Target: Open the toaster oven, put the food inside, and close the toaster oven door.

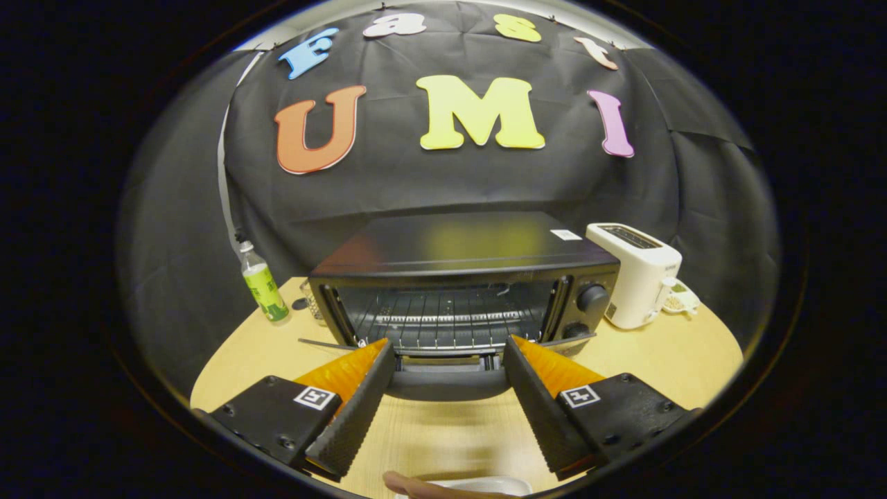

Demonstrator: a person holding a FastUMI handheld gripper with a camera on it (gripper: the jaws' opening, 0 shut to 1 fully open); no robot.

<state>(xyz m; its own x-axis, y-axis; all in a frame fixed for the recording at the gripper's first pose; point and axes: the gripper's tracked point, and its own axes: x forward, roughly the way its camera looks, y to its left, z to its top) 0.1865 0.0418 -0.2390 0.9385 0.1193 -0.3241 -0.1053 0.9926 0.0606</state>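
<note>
Black toaster oven (457, 277) open, just ahead of spread claw (449, 345)

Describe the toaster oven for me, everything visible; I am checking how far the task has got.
The toaster oven is a black box with a glossy top, standing on the wooden table just ahead of the open gripper. Its door is folded down flat between the fingers, baring a wire rack with no food visible on it. Two knobs sit on its right panel. A white toaster stands beside it.
</note>
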